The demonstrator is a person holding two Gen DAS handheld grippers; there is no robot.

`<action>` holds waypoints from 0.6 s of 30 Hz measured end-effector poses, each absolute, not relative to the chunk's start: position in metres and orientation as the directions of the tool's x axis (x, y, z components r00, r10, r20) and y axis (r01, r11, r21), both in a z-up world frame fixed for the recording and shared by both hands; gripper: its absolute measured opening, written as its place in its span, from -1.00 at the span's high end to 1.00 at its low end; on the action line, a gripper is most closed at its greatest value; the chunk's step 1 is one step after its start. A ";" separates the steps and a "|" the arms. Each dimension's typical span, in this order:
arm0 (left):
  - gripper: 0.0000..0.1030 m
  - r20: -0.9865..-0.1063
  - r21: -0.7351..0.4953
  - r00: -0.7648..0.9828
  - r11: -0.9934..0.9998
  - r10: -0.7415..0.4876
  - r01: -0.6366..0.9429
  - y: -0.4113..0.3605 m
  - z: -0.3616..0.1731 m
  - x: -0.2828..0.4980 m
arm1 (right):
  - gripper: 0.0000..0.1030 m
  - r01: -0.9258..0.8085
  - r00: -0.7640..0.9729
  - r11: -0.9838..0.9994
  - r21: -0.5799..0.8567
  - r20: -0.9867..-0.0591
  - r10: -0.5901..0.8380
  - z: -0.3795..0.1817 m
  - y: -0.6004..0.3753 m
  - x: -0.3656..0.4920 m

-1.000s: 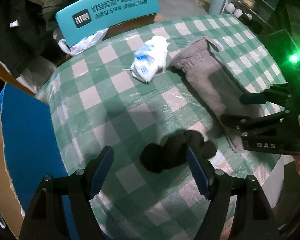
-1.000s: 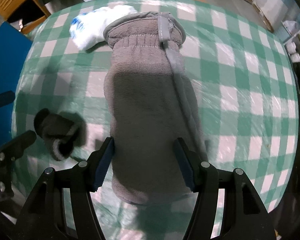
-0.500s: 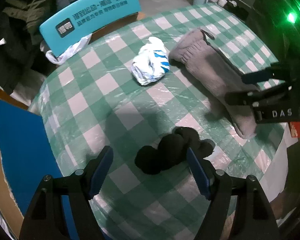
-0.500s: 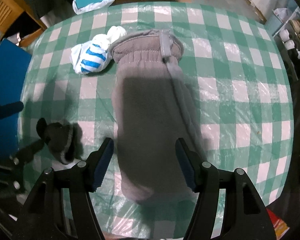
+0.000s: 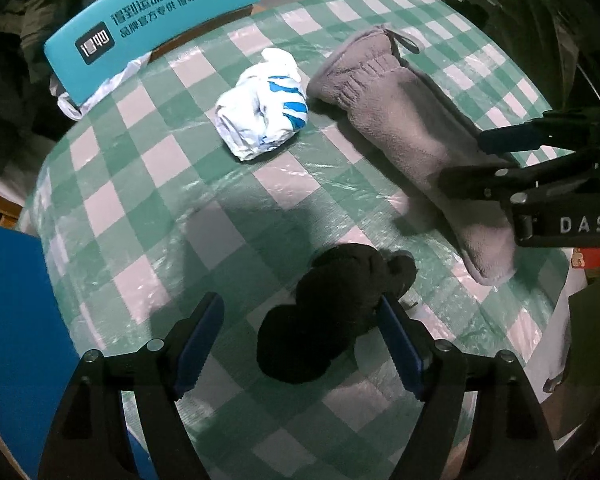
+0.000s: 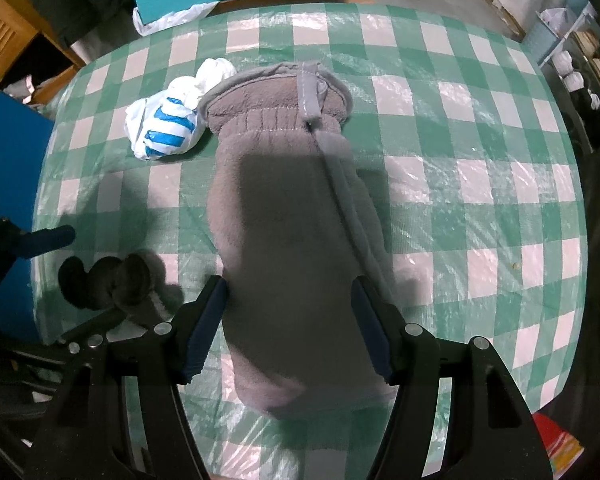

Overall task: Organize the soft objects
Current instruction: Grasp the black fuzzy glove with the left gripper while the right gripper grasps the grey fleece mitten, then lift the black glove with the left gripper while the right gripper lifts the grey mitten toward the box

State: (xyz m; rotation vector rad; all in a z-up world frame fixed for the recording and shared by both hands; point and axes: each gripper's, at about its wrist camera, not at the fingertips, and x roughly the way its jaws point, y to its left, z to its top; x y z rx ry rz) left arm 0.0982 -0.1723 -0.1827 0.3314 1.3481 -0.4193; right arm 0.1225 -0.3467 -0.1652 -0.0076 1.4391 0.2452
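Note:
A long grey fleece mitten (image 6: 292, 216) lies flat on the green-and-white checked table (image 6: 480, 184); it also shows in the left wrist view (image 5: 412, 120). My right gripper (image 6: 290, 332) is open, its jaws to either side of the mitten's near end. A balled black sock (image 5: 332, 308) lies near the table's front; it also shows in the right wrist view (image 6: 112, 280). My left gripper (image 5: 300, 344) is open, with the sock between its jaws. A white and blue striped sock bundle (image 5: 264, 108) lies beside the mitten's cuff.
A teal chair back with white lettering (image 5: 152, 20) stands at the table's far edge, a white plastic bag (image 5: 96, 88) under it. A blue panel (image 5: 16, 320) stands at the left. Shelves with shoes (image 6: 580, 60) stand at the far right.
Both grippers pulled back and up, then came lower and closer again. My left gripper now brackets the black sock. The right gripper's jaws still straddle the mitten's near end.

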 end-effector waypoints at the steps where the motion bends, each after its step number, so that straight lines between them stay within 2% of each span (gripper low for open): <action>1: -0.55 -0.981 -0.013 0.165 0.881 -0.104 0.474 -0.173 -0.184 0.099 | -0.24 -0.174 0.111 0.975 0.137 -0.981 0.158 -0.167 -0.346 0.122; 8: -0.50 -0.977 -0.060 0.155 0.893 -0.144 0.447 -0.170 -0.188 0.106 | -0.28 -0.190 0.110 0.977 0.098 -0.987 0.120 -0.183 -0.340 0.124; 9: -0.45 -0.976 -0.067 0.155 0.891 -0.152 0.449 -0.170 -0.188 0.106 | -0.30 -0.193 0.111 0.977 0.092 -0.987 0.115 -0.185 -0.340 0.122; 13: 0.18 -0.979 -0.061 0.149 0.892 -0.142 0.448 -0.172 -0.193 0.107 | -0.36 -0.232 0.121 0.972 0.045 -0.990 0.074 -0.190 -0.332 0.118; 14: 0.24 -0.981 -0.050 0.146 0.895 -0.127 0.444 -0.172 -0.196 0.107 | -0.37 -0.249 0.126 0.968 0.024 -0.990 0.057 -0.191 -0.329 0.115; 18: 0.25 -0.979 -0.051 0.155 0.896 -0.132 0.442 -0.171 -0.196 0.105 | -0.38 -0.286 0.157 0.958 -0.030 -0.987 0.016 -0.193 -0.323 0.108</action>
